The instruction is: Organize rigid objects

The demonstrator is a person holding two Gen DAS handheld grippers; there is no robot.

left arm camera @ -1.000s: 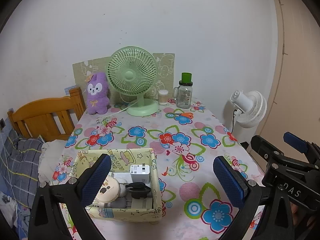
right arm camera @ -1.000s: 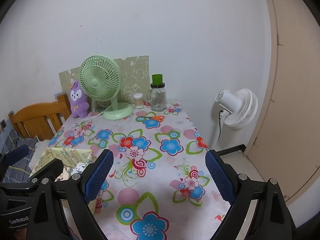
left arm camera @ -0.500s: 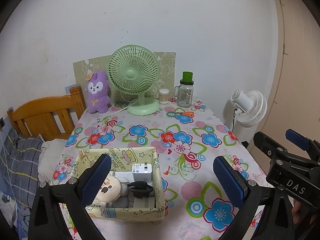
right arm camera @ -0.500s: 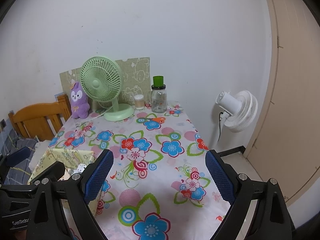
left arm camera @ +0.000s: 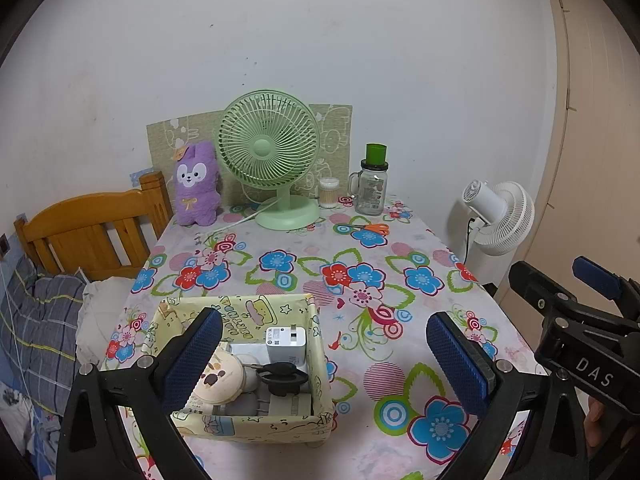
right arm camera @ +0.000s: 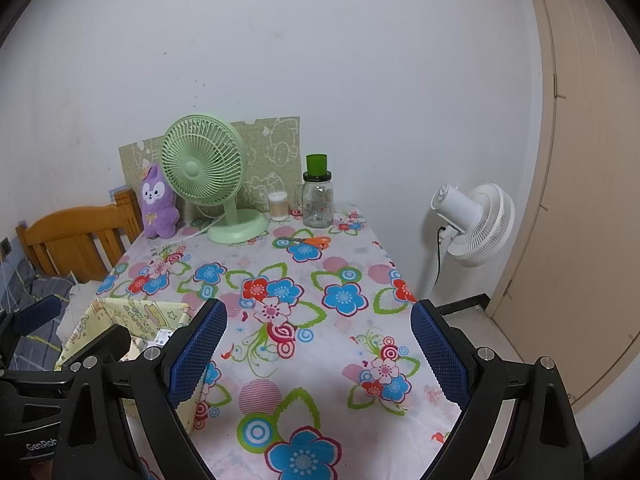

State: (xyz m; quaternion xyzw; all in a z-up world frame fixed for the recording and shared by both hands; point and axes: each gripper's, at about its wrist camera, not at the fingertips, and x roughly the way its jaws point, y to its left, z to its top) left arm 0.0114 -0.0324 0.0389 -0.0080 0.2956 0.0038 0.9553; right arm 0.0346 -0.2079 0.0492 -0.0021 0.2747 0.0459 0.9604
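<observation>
From the left wrist view, the left gripper [left arm camera: 324,354] hangs over the near part of the flowered tablecloth [left arm camera: 400,276], its blue-padded jaws spread wide with nothing between them. Under its left finger sits a pale yellow cartoon-print box [left arm camera: 256,426], open at the top; inside lie a white charger block [left arm camera: 285,345] standing on edge with small grey print too fine to read, a round cream compact [left arm camera: 219,379], a black clip-like piece [left arm camera: 281,376] and some white and grey items beneath that cannot be told apart. The box's inner wall carries cartoon lettering, not legible. At the far edge stand a green desk fan [left arm camera: 269,160], a purple plush [left arm camera: 197,184], a cotton-swab tub [left arm camera: 329,193] and a glass mug-jar with a green lid [left arm camera: 373,184]; orange-handled scissors [left arm camera: 370,229] lie flat near the jar. The right gripper's body, at the right edge, reads "DAS". From the right wrist view, the right gripper [right arm camera: 318,354] also stands wide apart and empty above the cloth; the yellow box is at lower left, partly hidden by the left tool, marked "GenRob", cut off at the frame edge
</observation>
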